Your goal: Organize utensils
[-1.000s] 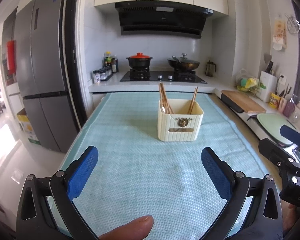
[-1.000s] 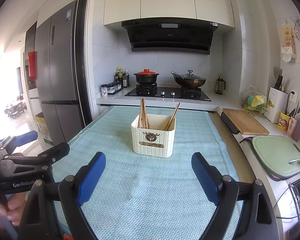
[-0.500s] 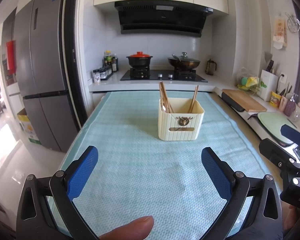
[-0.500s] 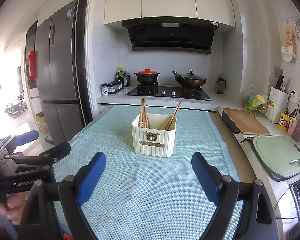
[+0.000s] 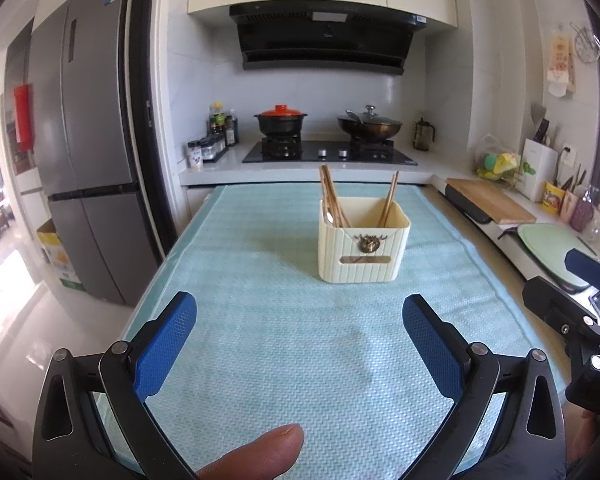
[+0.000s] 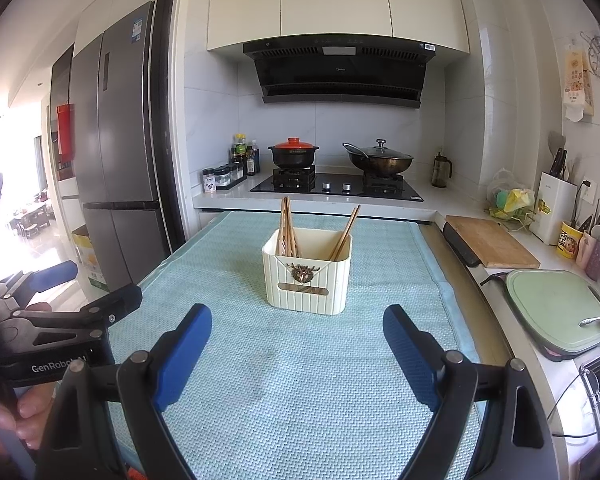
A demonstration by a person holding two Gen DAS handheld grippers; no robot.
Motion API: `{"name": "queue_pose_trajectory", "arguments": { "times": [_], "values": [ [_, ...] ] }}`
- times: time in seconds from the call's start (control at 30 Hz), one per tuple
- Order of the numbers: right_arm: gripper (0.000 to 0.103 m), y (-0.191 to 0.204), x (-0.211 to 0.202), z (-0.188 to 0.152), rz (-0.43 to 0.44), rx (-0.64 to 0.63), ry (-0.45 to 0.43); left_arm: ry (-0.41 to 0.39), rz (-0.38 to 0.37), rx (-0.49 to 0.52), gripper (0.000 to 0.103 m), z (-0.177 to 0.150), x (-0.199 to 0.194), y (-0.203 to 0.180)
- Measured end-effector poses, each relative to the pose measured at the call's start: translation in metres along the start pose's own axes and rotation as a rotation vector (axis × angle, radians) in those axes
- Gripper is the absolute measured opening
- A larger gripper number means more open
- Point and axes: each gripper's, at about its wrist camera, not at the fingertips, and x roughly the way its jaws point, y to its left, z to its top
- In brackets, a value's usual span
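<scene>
A cream ribbed utensil holder (image 5: 362, 240) stands on the light blue mat (image 5: 284, 320); it also shows in the right wrist view (image 6: 306, 272). Wooden chopsticks (image 5: 332, 200) stand in its left compartment with a spoon, and a pair (image 5: 390, 198) leans in its right compartment. My left gripper (image 5: 300, 316) is open and empty, held back from the holder over the mat. My right gripper (image 6: 298, 328) is open and empty, likewise short of the holder. Each gripper shows at the edge of the other's view.
A stove with a red-lidded pot (image 5: 281, 119) and a wok (image 5: 369, 124) is behind the mat. A wooden cutting board (image 6: 490, 242) and a green board (image 6: 558, 308) lie on the right counter. A fridge (image 5: 88, 184) stands left.
</scene>
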Motion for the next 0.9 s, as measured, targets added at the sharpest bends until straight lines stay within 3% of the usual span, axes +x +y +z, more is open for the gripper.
{"name": "queue_pose_trajectory", "arguments": {
  "times": [0.37, 0.63, 0.9],
  "values": [
    [0.089, -0.0027, 0.0004, -0.0003, -0.002, 0.0, 0.0, 0.009, 0.008, 0.003, 0.103, -0.0001, 0.0032, -0.0035],
    [0.089, -0.0047, 0.0019, -0.0016, -0.005, 0.003, 0.003, 0.025, -0.029, -0.024, 0.103, -0.0014, 0.005, -0.0011],
    [0.089, -0.0077, 0.0041, -0.0033, -0.009, 0.007, 0.01, 0.033, -0.003, -0.024, 0.103, -0.0041, 0.007, -0.0026]
  ]
}}
